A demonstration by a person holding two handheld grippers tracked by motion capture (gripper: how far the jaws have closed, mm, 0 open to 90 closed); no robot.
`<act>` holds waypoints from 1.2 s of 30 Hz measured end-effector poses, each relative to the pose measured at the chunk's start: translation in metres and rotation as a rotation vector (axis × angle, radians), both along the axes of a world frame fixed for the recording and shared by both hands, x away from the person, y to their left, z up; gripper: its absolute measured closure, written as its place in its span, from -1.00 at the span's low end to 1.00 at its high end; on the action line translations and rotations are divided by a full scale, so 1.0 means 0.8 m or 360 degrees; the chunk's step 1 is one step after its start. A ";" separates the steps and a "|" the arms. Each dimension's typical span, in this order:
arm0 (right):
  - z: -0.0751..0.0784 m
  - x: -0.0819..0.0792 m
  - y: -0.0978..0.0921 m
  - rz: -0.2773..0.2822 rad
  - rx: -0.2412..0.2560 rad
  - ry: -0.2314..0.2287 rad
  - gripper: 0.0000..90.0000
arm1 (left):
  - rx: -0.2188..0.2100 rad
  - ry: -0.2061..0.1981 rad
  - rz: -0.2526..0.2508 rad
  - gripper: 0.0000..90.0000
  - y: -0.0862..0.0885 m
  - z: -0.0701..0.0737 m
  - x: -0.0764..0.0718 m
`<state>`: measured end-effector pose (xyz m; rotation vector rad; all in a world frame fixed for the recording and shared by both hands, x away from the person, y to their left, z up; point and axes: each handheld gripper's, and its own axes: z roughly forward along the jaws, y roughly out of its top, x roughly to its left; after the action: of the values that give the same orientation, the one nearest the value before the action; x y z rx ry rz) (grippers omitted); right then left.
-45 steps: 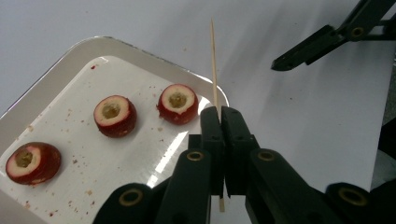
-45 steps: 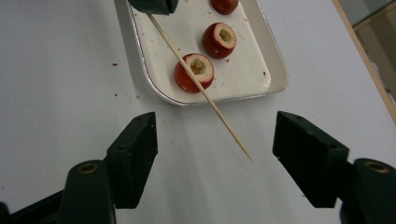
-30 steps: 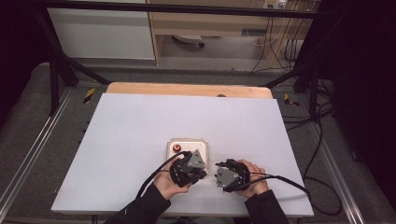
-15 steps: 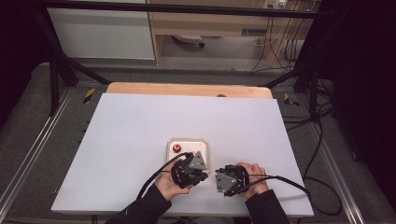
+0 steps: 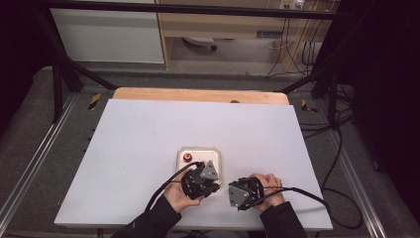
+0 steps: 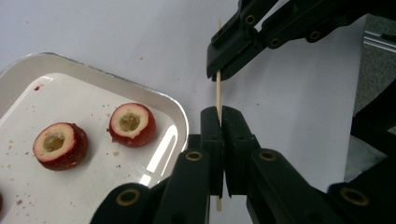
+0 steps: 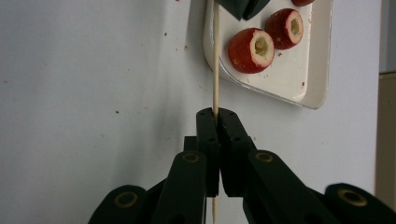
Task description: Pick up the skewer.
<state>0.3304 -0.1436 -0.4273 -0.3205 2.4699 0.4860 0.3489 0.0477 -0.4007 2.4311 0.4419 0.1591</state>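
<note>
A thin wooden skewer [image 6: 218, 91] spans the gap between my two grippers, and both are shut on it. In the left gripper view my left gripper [image 6: 219, 112] pinches it low down, and the right gripper's black jaws [image 6: 232, 53] clamp it farther along. In the right gripper view my right gripper [image 7: 216, 114] holds the skewer [image 7: 215, 60], which runs up to the left gripper's tip [image 7: 240, 7]. A white tray [image 6: 180, 119] beside them holds cored red fruits [image 6: 132, 123] [image 6: 60, 144]. From the high view the left gripper [image 5: 200, 179] and right gripper [image 5: 242, 193] sit just in front of the tray [image 5: 199, 150].
The white table sheet [image 5: 148, 129] stretches wide to the left, right and far side of the tray. A wooden edge [image 5: 198, 94] borders the far side. Cables trail off the near right. Crumbs dot the tray [image 7: 280, 95] around its fruits [image 7: 252, 50].
My right gripper has drifted a little toward the near edge of the table. The left gripper has hardly moved.
</note>
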 end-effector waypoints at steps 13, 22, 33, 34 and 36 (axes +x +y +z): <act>0.008 -0.001 0.017 0.0054 -0.0198 -0.0083 0.97 | 0.0258 0.0138 -0.0007 0.71 -0.015 0.005 0.013; 0.009 -0.002 0.024 0.0088 -0.0262 -0.0107 0.97 | 0.0348 0.0169 -0.0023 0.93 -0.025 -0.009 0.015; 0.015 -0.002 0.019 -0.0034 -0.0160 -0.0079 0.69 | 0.0312 0.0102 -0.0029 0.96 -0.015 -0.010 0.009; 0.016 0.001 0.017 -0.0052 -0.0121 -0.0072 0.57 | 0.0290 0.0100 -0.0011 0.96 -0.012 -0.011 0.008; 0.019 0.003 0.012 -0.0130 -0.0027 -0.0036 0.39 | 0.0284 0.0086 0.0000 0.96 -0.003 -0.011 0.007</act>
<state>0.3331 -0.1341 -0.4119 -0.2298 2.4554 0.4248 0.3545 0.0453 -0.4095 2.6155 0.4697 0.1381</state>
